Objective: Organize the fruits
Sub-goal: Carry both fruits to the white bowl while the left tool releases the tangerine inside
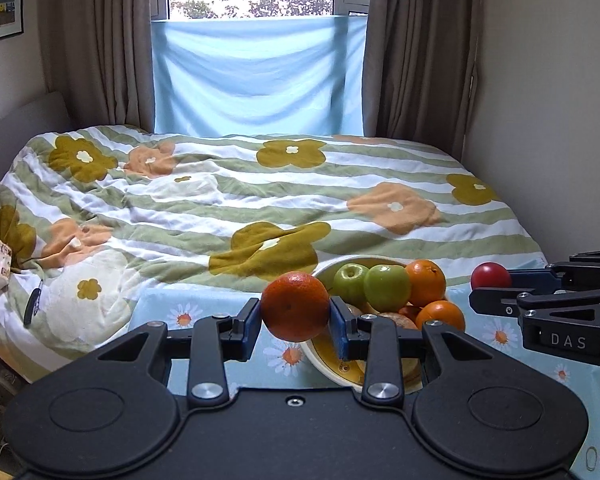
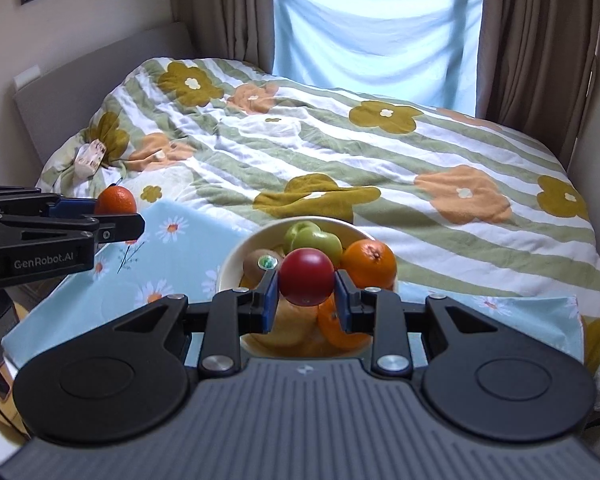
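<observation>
Sitting clamped between the blue pads of the left gripper [image 1: 295, 317], an orange [image 1: 295, 306] hangs in the air just left of the bowl [image 1: 325, 354], its sides touching both pads. The right gripper [image 2: 307, 295] holds a red apple [image 2: 307, 277] the same way, its jaws closed onto the fruit directly above the bowl, so that the apple blocks part of what lies inside. In the bowl, two green apples [image 1: 370, 286] sit at the back, touching each other, with an orange [image 1: 425, 282] beside them on the right and another orange [image 1: 440, 315] lower down in front. A brown fruit with a small sticker [image 2: 261, 263] lies at the bowl's left side in the right wrist view; what kind it is cannot be told for sure. More yellowish fruit lies at the bottom, mostly hidden behind the fingers and too dim to name. The bowl's near rim is cut off by both gripper bodies. It stands on a light blue daisy-print cloth [image 2: 168, 256], whose support is not visible. Beyond lies a bed with a striped floral duvet [image 1: 260, 196], then brown curtains [image 1: 96, 40] and a pale blue sheet [image 1: 256, 80] hung over the lower window.
</observation>
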A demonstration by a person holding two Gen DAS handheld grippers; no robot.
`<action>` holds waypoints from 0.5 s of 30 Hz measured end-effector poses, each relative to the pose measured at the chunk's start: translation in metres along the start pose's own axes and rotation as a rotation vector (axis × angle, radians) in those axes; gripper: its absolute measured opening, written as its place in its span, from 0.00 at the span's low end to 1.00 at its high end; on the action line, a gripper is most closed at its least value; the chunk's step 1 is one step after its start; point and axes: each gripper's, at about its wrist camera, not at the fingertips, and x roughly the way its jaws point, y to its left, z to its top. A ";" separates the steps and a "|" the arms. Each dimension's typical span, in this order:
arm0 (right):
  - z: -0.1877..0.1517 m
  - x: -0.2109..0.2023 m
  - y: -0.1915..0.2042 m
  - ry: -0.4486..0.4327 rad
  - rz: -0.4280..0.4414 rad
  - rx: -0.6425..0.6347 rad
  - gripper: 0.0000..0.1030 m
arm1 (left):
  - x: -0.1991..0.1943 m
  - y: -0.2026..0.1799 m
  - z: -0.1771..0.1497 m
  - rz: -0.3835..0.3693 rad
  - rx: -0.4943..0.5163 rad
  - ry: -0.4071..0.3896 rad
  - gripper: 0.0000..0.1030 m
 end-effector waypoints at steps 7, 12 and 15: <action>0.020 0.043 0.004 0.014 -0.051 0.050 0.43 | 0.056 0.012 0.015 -0.070 0.065 0.050 0.39; 0.027 0.069 0.000 0.029 -0.086 0.081 0.43 | 0.098 0.010 0.021 -0.121 0.102 0.091 0.39; 0.030 0.080 -0.003 0.037 -0.099 0.095 0.43 | 0.123 0.009 0.025 -0.145 0.122 0.119 0.39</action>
